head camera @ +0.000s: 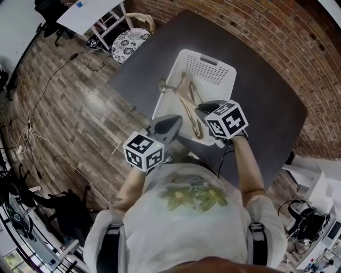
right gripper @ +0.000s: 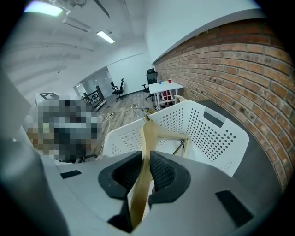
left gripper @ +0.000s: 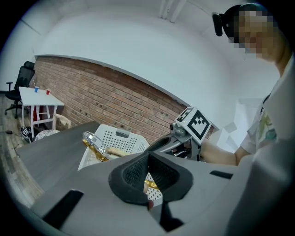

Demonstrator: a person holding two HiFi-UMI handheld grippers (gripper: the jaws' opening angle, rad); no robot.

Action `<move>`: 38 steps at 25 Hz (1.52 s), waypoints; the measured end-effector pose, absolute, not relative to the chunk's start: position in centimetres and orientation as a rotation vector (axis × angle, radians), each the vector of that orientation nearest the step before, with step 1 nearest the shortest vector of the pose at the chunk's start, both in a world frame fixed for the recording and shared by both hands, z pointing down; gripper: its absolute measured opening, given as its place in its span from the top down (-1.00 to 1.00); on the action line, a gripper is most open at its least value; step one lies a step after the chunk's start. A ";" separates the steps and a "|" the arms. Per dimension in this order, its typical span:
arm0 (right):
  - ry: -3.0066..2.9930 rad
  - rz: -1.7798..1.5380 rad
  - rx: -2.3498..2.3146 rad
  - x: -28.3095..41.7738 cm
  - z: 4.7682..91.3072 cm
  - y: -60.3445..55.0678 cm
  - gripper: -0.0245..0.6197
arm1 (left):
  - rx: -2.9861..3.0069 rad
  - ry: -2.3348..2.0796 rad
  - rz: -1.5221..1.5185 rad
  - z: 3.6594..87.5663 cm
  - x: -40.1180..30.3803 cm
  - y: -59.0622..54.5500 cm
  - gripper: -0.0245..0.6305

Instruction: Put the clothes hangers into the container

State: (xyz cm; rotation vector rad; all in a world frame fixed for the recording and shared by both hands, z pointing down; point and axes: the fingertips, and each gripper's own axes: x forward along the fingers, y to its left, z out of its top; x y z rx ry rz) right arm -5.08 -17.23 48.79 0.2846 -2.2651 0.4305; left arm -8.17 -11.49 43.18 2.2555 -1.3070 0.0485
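Observation:
A white perforated basket (head camera: pixel 224 66) (left gripper: pixel 120 138) (right gripper: pixel 216 133) stands on the dark table (head camera: pixel 266 101). Wooden hangers (head camera: pixel 189 109) with metal hooks lie in it, one hook sticking over the left rim (left gripper: pixel 94 140). My right gripper (head camera: pixel 205 108) (right gripper: pixel 146 168) hangs over the basket's near end, tilted down, shut on one arm of a wooden hanger (right gripper: pixel 148 138) whose far end reaches into the basket. My left gripper (head camera: pixel 176 121) (left gripper: pixel 147 159) sits by the basket's near left corner, shut with nothing between its pads.
The table runs along a brick wall (head camera: pixel 298 37). Left of it lies wood-plank floor (head camera: pixel 58 101) with cables, a chair with a patterned cushion (head camera: pixel 130 40) and a white side table (head camera: pixel 90 13). The person's torso fills the foreground.

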 end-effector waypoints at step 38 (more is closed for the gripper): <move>-2.648 0.132 0.669 -3.6 38.1 -11.4 0.83 | 2.358 -1.286 0.059 40.9 -5.7 -9.0 0.84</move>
